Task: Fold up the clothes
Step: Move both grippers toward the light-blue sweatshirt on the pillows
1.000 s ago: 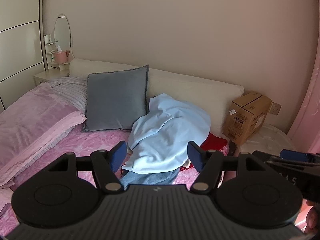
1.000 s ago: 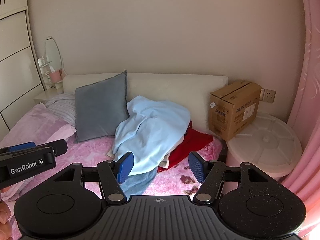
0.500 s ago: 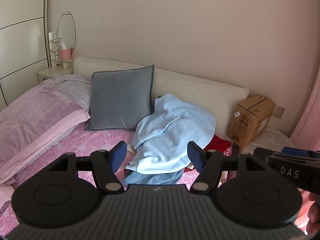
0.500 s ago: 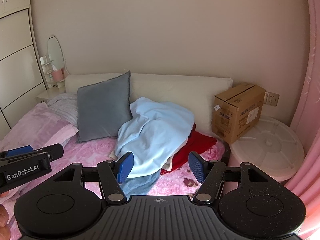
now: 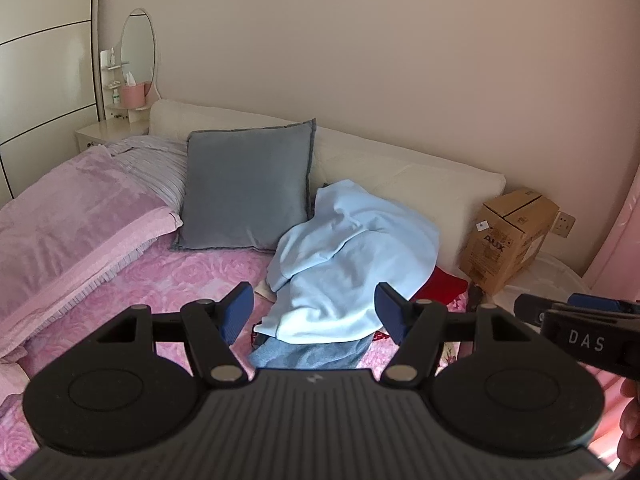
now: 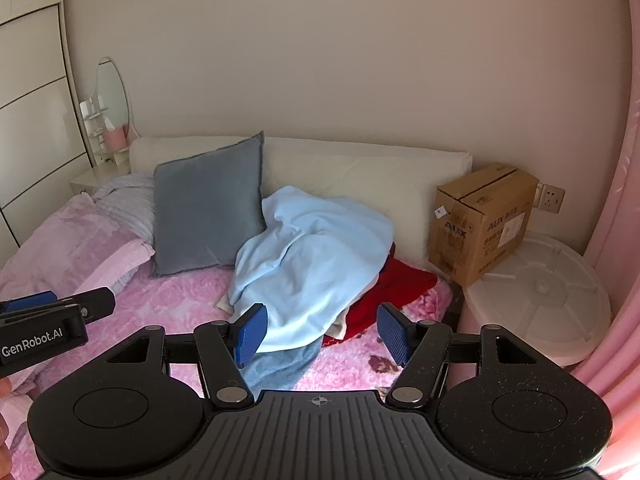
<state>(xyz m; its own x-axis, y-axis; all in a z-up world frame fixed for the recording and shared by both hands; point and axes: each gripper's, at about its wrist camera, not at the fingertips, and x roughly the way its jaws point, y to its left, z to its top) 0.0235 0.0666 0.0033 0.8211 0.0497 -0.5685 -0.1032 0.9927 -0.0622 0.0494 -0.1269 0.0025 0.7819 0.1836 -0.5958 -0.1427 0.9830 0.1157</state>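
Crumpled light-blue fleece garment tops the clothes pile on the pink floral bedspread, just right of the square grey cushion, w/ red cloth & blue-grey fabric under it. Left gripper & right gripper: both spread wide, empty, short of the pile.

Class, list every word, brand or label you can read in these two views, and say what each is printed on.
"AUX": cardboard box, on two faces.
"GenRobot.AI": side of the left gripper, seen in the right wrist view.
"DAS": side of the right gripper, seen in the left wrist view; any further letters are cut off.
Smaller print and the white tag on the box: too small to read.
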